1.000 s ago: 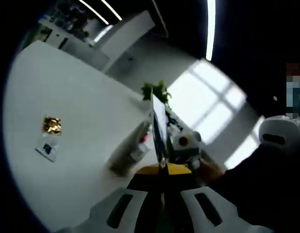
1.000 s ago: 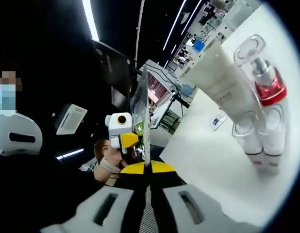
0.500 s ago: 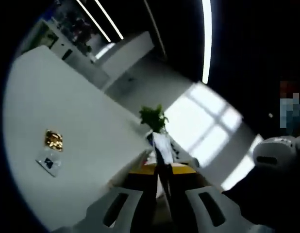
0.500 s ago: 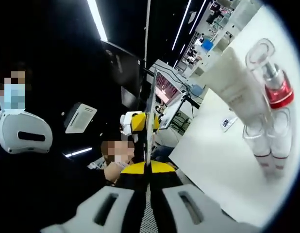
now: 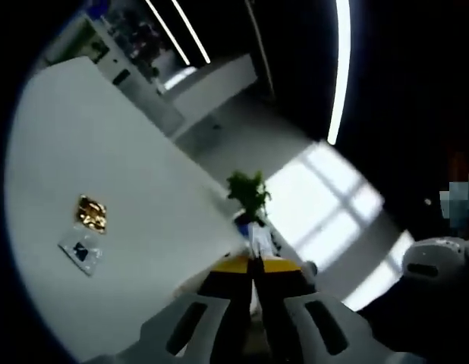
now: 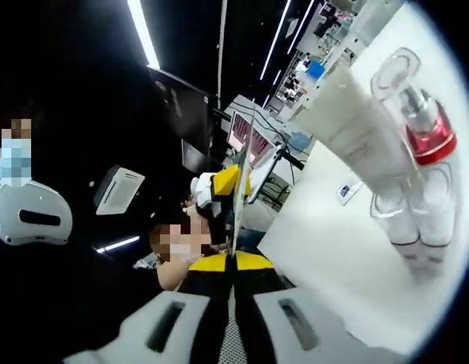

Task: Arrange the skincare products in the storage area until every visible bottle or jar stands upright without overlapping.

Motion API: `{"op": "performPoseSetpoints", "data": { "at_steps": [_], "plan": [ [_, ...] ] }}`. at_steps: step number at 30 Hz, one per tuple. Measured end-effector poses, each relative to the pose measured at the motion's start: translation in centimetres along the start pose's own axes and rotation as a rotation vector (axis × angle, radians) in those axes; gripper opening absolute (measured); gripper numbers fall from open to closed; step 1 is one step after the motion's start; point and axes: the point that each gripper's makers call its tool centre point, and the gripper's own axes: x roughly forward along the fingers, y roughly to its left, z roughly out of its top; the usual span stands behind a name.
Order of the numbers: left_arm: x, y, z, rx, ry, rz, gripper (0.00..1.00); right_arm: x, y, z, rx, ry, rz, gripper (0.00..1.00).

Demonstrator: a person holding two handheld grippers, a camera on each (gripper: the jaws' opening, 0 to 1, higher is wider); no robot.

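In the right gripper view, a white tube (image 6: 354,130) leans over a clear-capped bottle with a red collar (image 6: 421,125). Two white bottles with clear caps (image 6: 398,221) stand below them at the right edge of the white table (image 6: 333,258). My right gripper (image 6: 239,178) is shut, its jaws pressed into one thin line, left of and apart from the products. The left gripper's yellow and white body (image 6: 219,186) shows just beyond that line. In the left gripper view, my left gripper (image 5: 254,252) is shut with nothing in it, over the white table (image 5: 158,197).
A gold packet (image 5: 91,213) and a small flat sachet (image 5: 82,251) lie on the table at left. A green plant (image 5: 248,192) stands past the table's far edge, before a bright window. A small card (image 6: 346,188) lies near the tube. A person (image 6: 177,246) sits behind the grippers.
The left gripper view has swung, and the bottles seen beside its jaws a second ago have slid out. In the right gripper view, the left gripper has drifted toward my jaw line.
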Motion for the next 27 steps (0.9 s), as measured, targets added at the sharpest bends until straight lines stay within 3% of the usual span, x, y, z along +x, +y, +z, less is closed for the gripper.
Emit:
{"op": "performPoseSetpoints", "data": {
  "at_steps": [10,13,23,27],
  "plan": [
    [0.6,2.9,-0.5,-0.004,0.032,0.112,0.0,0.3,-1.3,0.5,0.01,-0.022,-0.08,0.01],
    [0.4,4.8,-0.6,-0.008,0.079,0.157,0.0,0.6,-1.5,0.5,0.008,-0.026,-0.097,0.01],
    [1.5,7.5,-2.2,0.024,0.15,0.246,0.0,0.0,-3.7,0.3,0.054,-0.034,-0.189,0.01],
    [1.5,9.6,-3.3,0.044,0.241,0.318,0.0,0.1,-4.7,-0.1,0.024,0.001,-0.247,0.01]
  ]
}}
